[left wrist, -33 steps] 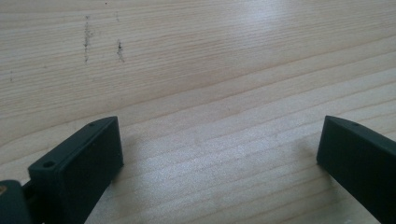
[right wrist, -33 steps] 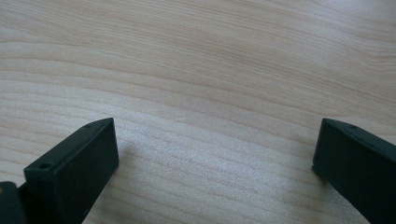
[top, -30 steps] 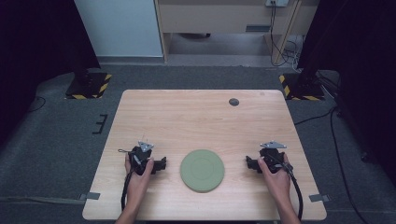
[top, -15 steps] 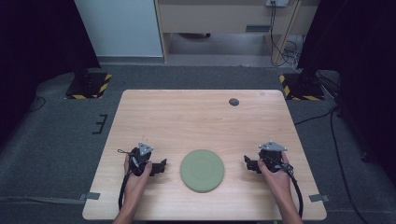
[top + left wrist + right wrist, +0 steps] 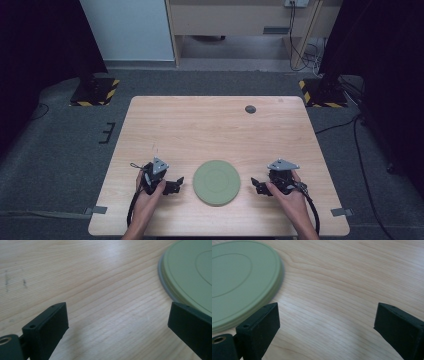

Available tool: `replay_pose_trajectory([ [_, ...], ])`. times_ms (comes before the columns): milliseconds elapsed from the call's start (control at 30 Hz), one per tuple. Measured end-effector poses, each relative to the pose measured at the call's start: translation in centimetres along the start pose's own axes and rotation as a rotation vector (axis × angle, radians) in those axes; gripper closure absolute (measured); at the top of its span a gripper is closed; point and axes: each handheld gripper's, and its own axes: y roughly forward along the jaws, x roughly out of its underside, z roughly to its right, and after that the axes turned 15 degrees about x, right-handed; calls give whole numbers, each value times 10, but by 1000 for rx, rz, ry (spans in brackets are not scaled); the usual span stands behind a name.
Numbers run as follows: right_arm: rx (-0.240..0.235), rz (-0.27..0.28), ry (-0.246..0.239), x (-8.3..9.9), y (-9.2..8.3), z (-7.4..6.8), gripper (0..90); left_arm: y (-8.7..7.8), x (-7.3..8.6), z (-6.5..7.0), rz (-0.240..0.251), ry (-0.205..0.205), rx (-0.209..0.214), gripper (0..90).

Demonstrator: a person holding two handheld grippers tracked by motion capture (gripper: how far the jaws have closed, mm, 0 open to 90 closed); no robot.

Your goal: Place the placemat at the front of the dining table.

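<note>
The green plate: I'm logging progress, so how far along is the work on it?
Barely begun. The green plate lies flat on the table, untouched, so nothing looks done. In hand: the left claw and right claw sit low on either side of it, jaws open and empty, pointing toward its rim. Closing in, gripping and moving it are all left.

Left gripper (image 5: 172, 186) and right gripper (image 5: 257, 185) held low in either hand, jaws spread wide and empty, tips pointing inward toward each other.
</note>
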Motion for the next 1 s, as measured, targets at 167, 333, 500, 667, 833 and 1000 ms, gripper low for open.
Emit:
replay_pose_trajectory([
  [167,-19,7,-34,-2,0,-11,68,3,-2,7,2,10,22,26],
  [333,-26,4,-37,-1,0,-15,68,5,-3,10,-8,8,34,27],
  [500,-42,5,-41,-2,0,-21,67,6,-4,14,-11,17,55,29],
  [667,-36,14,-40,-3,0,-25,69,9,-3,17,-21,27,73,28],
  [833,-46,21,-39,-4,1,-30,69,12,-3,20,-32,26,83,28],
  [1000,-51,9,-46,-4,3,-34,69,12,-3,22,-31,25,98,29],
])
